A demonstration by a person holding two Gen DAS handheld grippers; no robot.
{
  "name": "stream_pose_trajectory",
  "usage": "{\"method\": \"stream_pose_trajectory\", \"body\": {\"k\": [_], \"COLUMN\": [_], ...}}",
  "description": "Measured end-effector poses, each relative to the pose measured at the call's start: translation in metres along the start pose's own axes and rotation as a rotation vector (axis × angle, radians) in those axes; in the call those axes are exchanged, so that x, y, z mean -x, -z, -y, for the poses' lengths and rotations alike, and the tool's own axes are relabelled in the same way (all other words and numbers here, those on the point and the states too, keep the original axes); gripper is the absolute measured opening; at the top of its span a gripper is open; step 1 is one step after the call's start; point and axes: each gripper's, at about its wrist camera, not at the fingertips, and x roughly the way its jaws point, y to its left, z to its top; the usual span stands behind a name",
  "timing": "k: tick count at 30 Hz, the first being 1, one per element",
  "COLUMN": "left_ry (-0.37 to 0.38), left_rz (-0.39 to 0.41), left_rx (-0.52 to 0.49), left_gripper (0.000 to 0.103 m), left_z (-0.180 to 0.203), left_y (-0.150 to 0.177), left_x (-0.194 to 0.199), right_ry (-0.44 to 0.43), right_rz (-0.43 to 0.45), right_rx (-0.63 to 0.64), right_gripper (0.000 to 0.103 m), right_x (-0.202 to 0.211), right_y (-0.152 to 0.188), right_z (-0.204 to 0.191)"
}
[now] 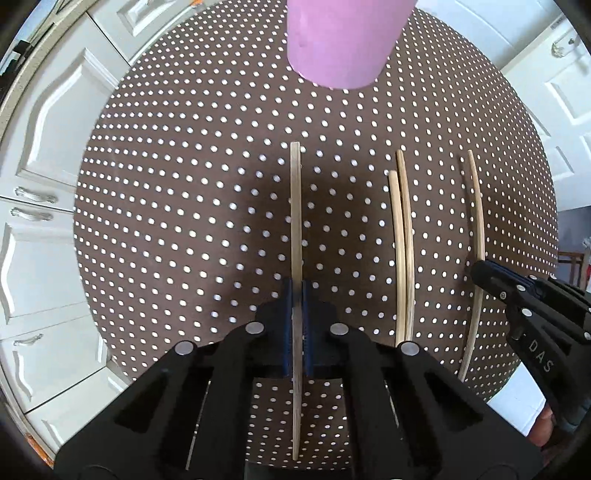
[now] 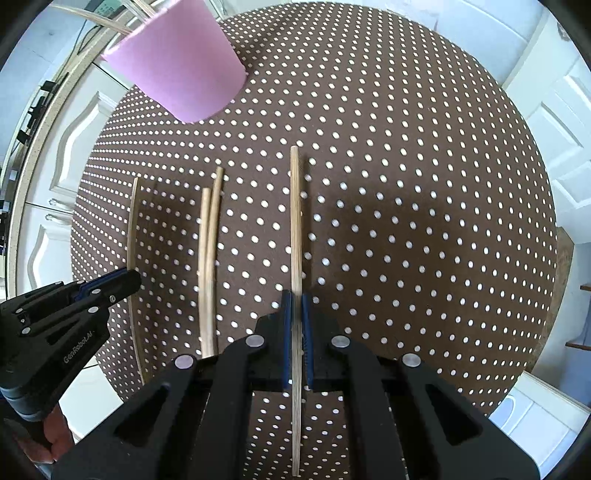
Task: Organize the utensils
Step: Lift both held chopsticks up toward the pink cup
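Observation:
Several wooden chopsticks lie lengthwise on a round brown polka-dot table. My left gripper is shut on the leftmost chopstick. My right gripper is shut on the rightmost chopstick, which shows in the left wrist view beside that gripper. Between them lie two chopsticks side by side, also in the right wrist view. A pink cup stands at the far edge; in the right wrist view it holds chopsticks.
White cabinet doors with metal handles surround the table on the left and right. The table edge drops off near both grippers. A hand holds the left gripper's grip.

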Motion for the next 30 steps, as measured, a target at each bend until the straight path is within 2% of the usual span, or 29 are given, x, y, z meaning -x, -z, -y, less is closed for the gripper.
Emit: {"method": "stream_pose_trajectory", "body": {"k": [6, 15, 30], "left_ry": [-0.003, 0.032, 0.037], "left_rz": [0.041, 0.118, 0.327], "left_rx": [0.018, 0.051, 0.115], "left_gripper": [0.006, 0.006, 0.006], "left_z": [-0.007, -0.029, -0.04], "left_y": [0.001, 0.003, -0.013], "left_x": [0.02, 0.057, 0.131], "right_ry": [-0.032, -0.06, -0.074], "right_rz": [0.059, 0.154, 0.319], "right_rx": [-0.002, -0.027, 0.001], "right_gripper": [0.005, 0.005, 0.005], "right_x": [0.017, 0.05, 0.11], "right_y": [-0.014, -0.03, -0.046], "right_z": [0.002, 0.011, -0.013]}}
